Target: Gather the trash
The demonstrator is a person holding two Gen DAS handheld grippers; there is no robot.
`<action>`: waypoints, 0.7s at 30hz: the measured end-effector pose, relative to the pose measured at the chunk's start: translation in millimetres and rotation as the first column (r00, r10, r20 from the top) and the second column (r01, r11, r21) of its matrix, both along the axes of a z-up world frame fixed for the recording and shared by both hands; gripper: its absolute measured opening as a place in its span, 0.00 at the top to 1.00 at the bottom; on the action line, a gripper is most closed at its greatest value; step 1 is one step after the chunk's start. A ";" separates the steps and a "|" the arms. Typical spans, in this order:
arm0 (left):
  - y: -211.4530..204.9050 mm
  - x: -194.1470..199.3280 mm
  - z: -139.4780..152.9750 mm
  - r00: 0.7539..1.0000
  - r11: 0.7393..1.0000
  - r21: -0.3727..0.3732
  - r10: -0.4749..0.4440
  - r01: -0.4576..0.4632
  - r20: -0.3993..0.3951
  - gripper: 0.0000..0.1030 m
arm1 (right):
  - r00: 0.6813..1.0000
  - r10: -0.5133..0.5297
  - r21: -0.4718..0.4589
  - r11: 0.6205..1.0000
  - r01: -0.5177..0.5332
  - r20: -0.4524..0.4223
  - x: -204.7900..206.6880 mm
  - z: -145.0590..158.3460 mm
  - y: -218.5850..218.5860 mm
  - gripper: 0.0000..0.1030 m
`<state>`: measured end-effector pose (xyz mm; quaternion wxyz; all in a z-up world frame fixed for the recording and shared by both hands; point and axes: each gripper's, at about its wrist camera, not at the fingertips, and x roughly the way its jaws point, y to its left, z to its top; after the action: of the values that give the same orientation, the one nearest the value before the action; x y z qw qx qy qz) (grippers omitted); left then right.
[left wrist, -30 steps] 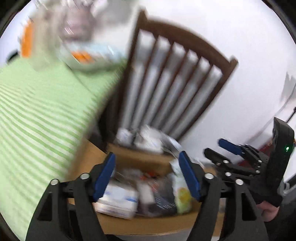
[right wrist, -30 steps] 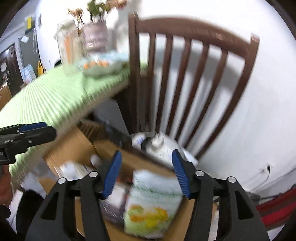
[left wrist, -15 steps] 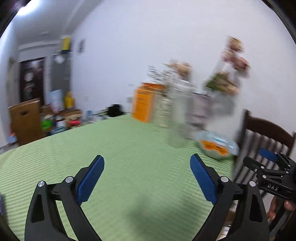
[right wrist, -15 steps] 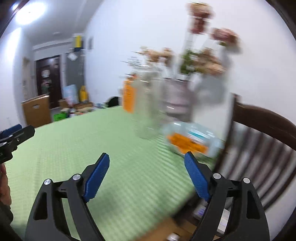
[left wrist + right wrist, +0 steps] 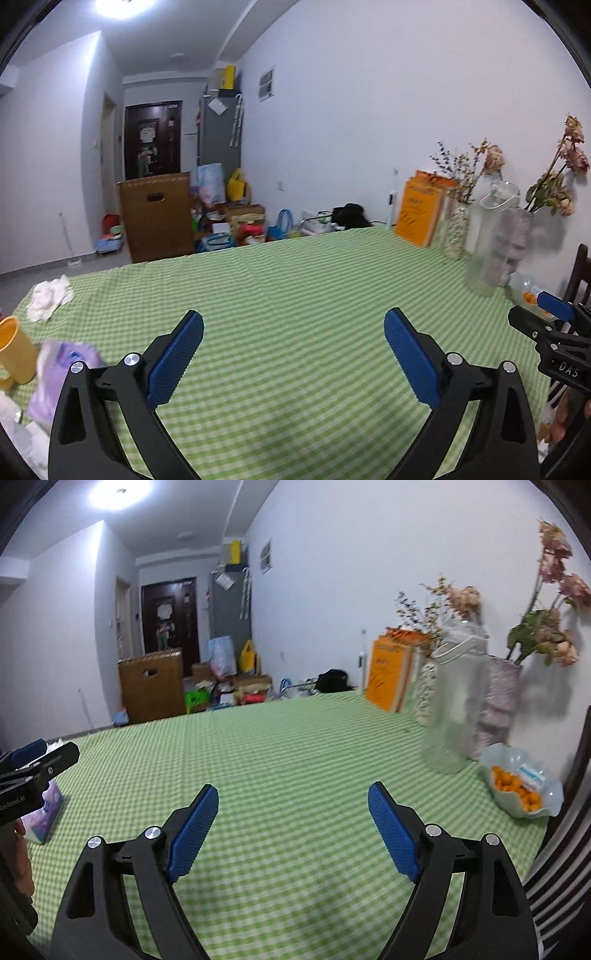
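My left gripper (image 5: 293, 350) is open and empty above the green checked table (image 5: 295, 280). My right gripper (image 5: 293, 825) is open and empty too, over the same table (image 5: 288, 746). A crumpled white tissue (image 5: 50, 297) lies at the table's far left edge. A purple plastic wrapper (image 5: 61, 380) lies at the near left, also in the right wrist view (image 5: 46, 812). More white crumpled paper (image 5: 14, 428) lies at the bottom left. The right gripper shows at the right edge of the left wrist view (image 5: 554, 328).
A yellow cup (image 5: 14, 349) stands by the wrapper. An orange box (image 5: 389, 672), a clear jar (image 5: 456, 705), vases of dried flowers (image 5: 498, 698) and a bowl of orange fruit (image 5: 521, 786) line the right side. A dark chair (image 5: 569, 834) stands at the right.
Both grippers have swung up from the cardboard box of trash beside the chair to face across the table. Both stay open and empty.
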<state>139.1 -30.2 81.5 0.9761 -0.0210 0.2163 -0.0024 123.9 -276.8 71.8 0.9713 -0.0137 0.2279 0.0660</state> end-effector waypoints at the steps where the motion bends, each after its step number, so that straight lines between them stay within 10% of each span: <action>1: 3.3 -3.7 -1.4 1.000 1.000 0.004 0.003 -0.003 0.001 0.08 | 1.000 0.005 -0.003 1.000 -0.005 0.004 -2.2 0.1 4.2 0.22; 21: 24.0 -128.8 -20.1 0.999 1.000 0.016 -0.008 0.007 0.037 0.07 | 0.998 0.008 -0.015 1.000 -0.007 0.061 -112.3 -10.7 44.2 0.18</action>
<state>10.4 -6.2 61.4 0.9800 -0.0125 0.1984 -0.0047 11.6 -232.6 61.2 0.9775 -0.0237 0.1984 0.0675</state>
